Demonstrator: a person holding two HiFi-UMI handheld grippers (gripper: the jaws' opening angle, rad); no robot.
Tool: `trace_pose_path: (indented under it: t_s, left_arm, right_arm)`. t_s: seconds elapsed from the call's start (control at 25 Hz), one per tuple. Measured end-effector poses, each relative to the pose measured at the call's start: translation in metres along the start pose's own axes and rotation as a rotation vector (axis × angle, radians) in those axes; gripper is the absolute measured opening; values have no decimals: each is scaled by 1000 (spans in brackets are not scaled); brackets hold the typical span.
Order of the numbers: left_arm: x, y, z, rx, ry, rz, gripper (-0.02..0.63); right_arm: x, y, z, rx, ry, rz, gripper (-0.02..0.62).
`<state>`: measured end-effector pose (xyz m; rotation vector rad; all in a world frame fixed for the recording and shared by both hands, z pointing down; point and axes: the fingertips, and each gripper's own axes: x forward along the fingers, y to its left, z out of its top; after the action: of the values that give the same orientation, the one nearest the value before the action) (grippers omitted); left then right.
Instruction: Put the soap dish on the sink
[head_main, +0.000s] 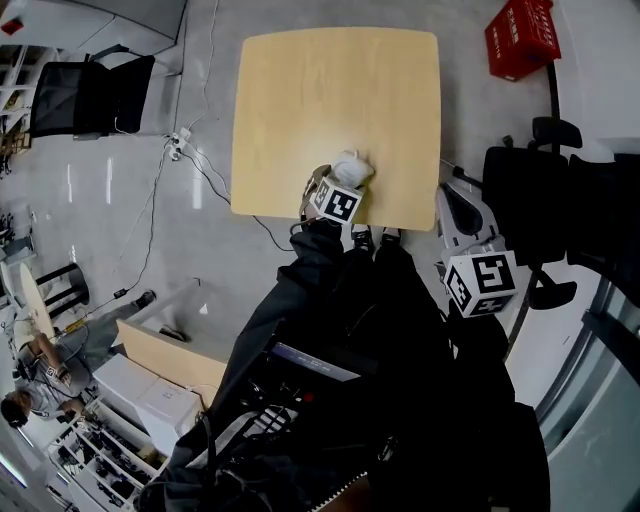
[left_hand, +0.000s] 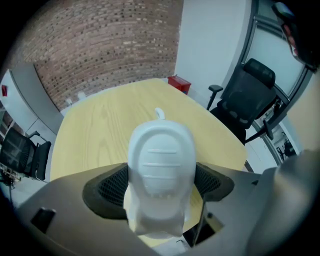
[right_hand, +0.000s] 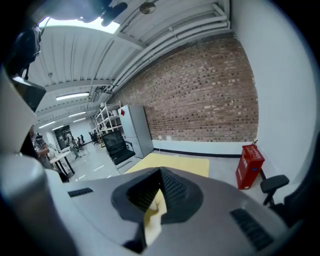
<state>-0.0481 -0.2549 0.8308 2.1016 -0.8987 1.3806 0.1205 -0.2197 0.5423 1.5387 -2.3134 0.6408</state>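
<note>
While the left gripper (left_hand: 160, 187) clamps the white soap dish (left_hand: 161, 167) between its dark ribbed pads (left_hand: 107, 192), the dish sits at the near edge of the pale wooden table (head_main: 330, 100). No view settles whether it rests on the wood or hangs just above it. The right gripper (right_hand: 159, 192) is held off the table's right corner, jaws together on nothing.

Likely hazards: the dish is smooth and rounded and bulges well past the pads, so a slackened squeeze or a quick swing could let it slide out. From this spot it would probably miss the tabletop and strike the hard floor (head_main: 120, 200). No sink appears in any view, so a carry seems to lie ahead, and the cables (head_main: 195, 165) trailing beside the table could catch a foot.

Surroundings: the tabletop is otherwise bare. A brick wall (right_hand: 200, 100) closes the room, a red cabinet (head_main: 522, 38) stands beyond the table, and black office chairs (head_main: 85, 95) stand on the glossy grey floor.
</note>
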Motion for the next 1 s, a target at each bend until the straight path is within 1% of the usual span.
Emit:
trace_pose_path:
  t_s: [0.28, 0.48, 0.72, 0.8, 0.84, 0.92, 1.0]
  left_arm:
    - [12, -5, -9, 40, 44, 7, 422]
    - [14, -4, -7, 43, 29, 12, 423]
    - [8, -6, -2, 78, -21, 6, 423]
    - [-1, -6, 6, 77, -69, 13, 423]
    - [-10, -5, 11, 71, -108, 18, 423]
    - [-41, -5, 24, 44, -214, 29, 423]
    - [-81, -5, 42, -4, -353, 33, 423]
  right_arm:
    - [-4, 1, -4, 1, 10, -10, 6]
    - [-6, 0, -7, 3, 19, -16, 6]
    - [-8, 1, -6, -8, 22, -15, 6]
    - [-7, 0, -4, -8, 9, -14, 6]
    - [-7, 0, -3, -7, -1, -10, 6]
    - [-9, 2, 0, -10, -18, 1, 6]
    - [-10, 6, 6, -18, -31, 10, 6]
